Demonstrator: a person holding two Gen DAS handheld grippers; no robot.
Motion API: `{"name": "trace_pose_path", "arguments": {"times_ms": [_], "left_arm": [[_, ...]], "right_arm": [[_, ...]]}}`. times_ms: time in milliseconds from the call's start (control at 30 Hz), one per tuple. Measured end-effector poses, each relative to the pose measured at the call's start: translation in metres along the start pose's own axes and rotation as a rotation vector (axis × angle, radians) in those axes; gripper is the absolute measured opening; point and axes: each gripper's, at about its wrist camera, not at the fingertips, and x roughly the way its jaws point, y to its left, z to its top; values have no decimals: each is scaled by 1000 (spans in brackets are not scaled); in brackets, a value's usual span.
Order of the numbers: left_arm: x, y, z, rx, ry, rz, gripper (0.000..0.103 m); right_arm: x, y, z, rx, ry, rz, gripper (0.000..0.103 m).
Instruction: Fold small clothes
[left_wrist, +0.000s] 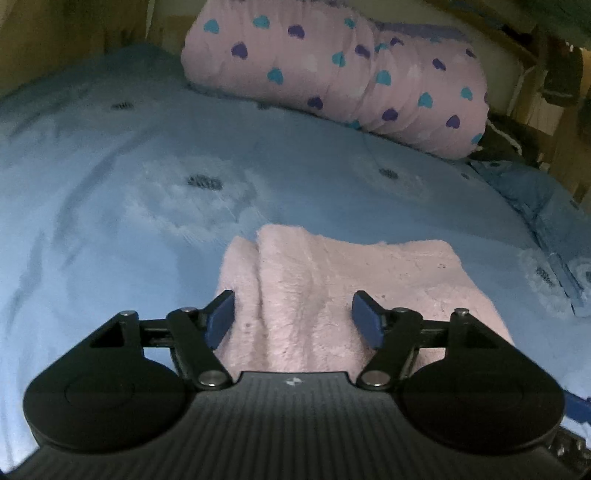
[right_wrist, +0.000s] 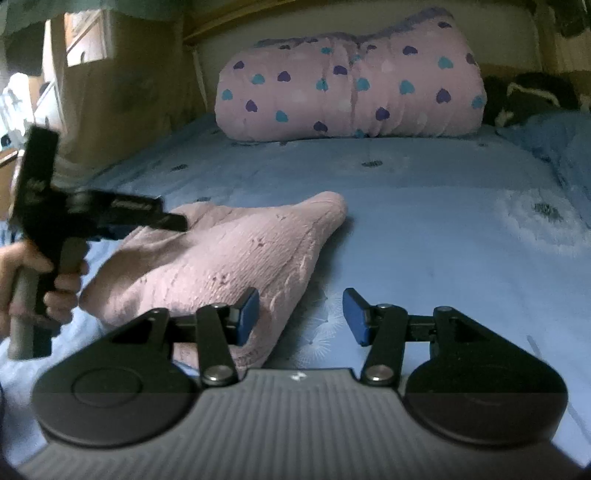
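Note:
A fuzzy pink knitted garment (left_wrist: 332, 280) lies folded on the blue bedspread (left_wrist: 110, 192). My left gripper (left_wrist: 293, 319) hovers over its near end with jaws apart; a raised fold of the cloth runs between the blue pads without being pinched. In the right wrist view the same garment (right_wrist: 221, 258) tapers to a point toward the far right. My right gripper (right_wrist: 301, 317) is open at its near right edge, with the left pad (right_wrist: 247, 319) over the cloth and the other pad over bare sheet. A hand (right_wrist: 55, 291) holds the left gripper (right_wrist: 175, 221), blurred, above the garment's left side.
A rolled pink blanket with purple and teal hearts (right_wrist: 351, 85) lies across the head of the bed. A dark bundle (right_wrist: 528, 96) and crumpled blue bedding (left_wrist: 524, 192) sit at the far right. Wooden furniture (right_wrist: 85, 40) stands beyond the bed's left edge.

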Motion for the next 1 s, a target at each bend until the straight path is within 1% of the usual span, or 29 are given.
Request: {"name": "trace_pose_path", "arguments": {"times_ms": [33,67,133,167,200,233,267,300,333,367,400,433,467,500,533,600,733,867,933,1000], "left_arm": [[1,-1,0,2,-7,22,24],[-2,-1,2,-1,-24,34,24],[-14,3,9,-11,-74,29,23],[-16,5,10,1,-87,47,23],[-15,6,11,20,-88,84,23],[-11,10,10,23,-74,122,24],[-8,14,8,12,-51,143,25],[-4,20,6,-11,-20,138,26],[-3,25,4,-36,-1,110,29],[-6,27,4,-43,0,96,31],[-11,27,4,-38,-1,93,40],[-17,26,4,-29,-4,98,52],[-25,26,4,-23,-10,105,59],[-33,26,2,-22,-18,109,70],[-40,27,1,-22,-21,108,76],[-55,27,-3,-16,-5,92,78],[-81,19,-18,7,58,61,81],[-94,10,-40,23,89,42,81],[-95,8,-53,17,84,29,81],[-93,11,-63,9,57,20,81]], "right_arm": [[0,1,-1,-6,-2,0,53],[1,1,0,-6,-3,1,53],[2,1,-1,2,-4,9,53],[2,0,0,8,-6,15,53],[2,0,-1,14,-8,23,53],[2,0,-1,19,-9,30,53],[2,0,-1,21,-11,43,53],[3,1,-1,21,-13,57,53],[3,2,-2,20,-13,70,53],[3,5,-2,16,-14,80,53],[3,7,-3,6,-14,83,53],[3,10,-3,-7,-15,80,53],[3,12,-3,-21,-17,75,53],[3,13,-3,-33,-20,71,53],[2,13,-3,-34,-20,71,53],[1,12,-2,-25,-18,77,53],[-6,14,-2,-42,-24,84,53],[-12,24,-5,-86,-25,102,53],[-11,30,-9,-123,-9,113,53],[-9,36,-14,-160,12,114,53]]}}
